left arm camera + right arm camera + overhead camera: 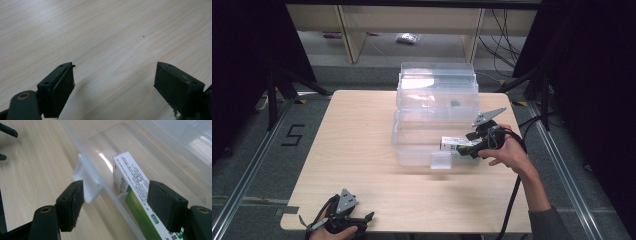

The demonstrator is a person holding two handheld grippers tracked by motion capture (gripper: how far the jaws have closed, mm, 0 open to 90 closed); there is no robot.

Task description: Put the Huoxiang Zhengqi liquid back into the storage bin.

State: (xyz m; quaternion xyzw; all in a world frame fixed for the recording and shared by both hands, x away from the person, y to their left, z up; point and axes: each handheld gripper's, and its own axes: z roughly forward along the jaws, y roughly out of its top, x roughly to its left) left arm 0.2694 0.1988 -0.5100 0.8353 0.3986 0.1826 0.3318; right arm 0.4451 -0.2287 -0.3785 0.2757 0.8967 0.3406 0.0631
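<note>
Pale wood worktop (362,150), with a stack of clear plastic drawer bins (437,107) sitting toward its far middle. Bottom drawer (412,145) of that stack pulled out toward the near side, small clear handle tab (441,160) sticking off its front wall.

Inside the open drawer, over at its right end: a white and green carton (455,144), lying flat, small print on the white face. Same carton (130,187) up close in the right gripper view, resting just behind the drawer's front wall (100,180).

Right tongs (464,149) held in the right hand (507,150), right at the drawer's front right corner. Spread wide, gripping nothing. From the right gripper view, one jaw outside the front wall near the handle tab (86,183), other jaw over the carton on the drawer side, so straddling the wall. Hard to tell whether that jaw touches the carton or just hangs over it.

Left tongs (362,220) way off from the drawer stack, down at the worktop's near edge, held in the left hand (334,231). Also gaping wide open, holding nothing, just bare wood grain (105,37) between the jaws.

Beyond the stack, grey floor (327,55) with some cables (502,45) off to the right.
</note>
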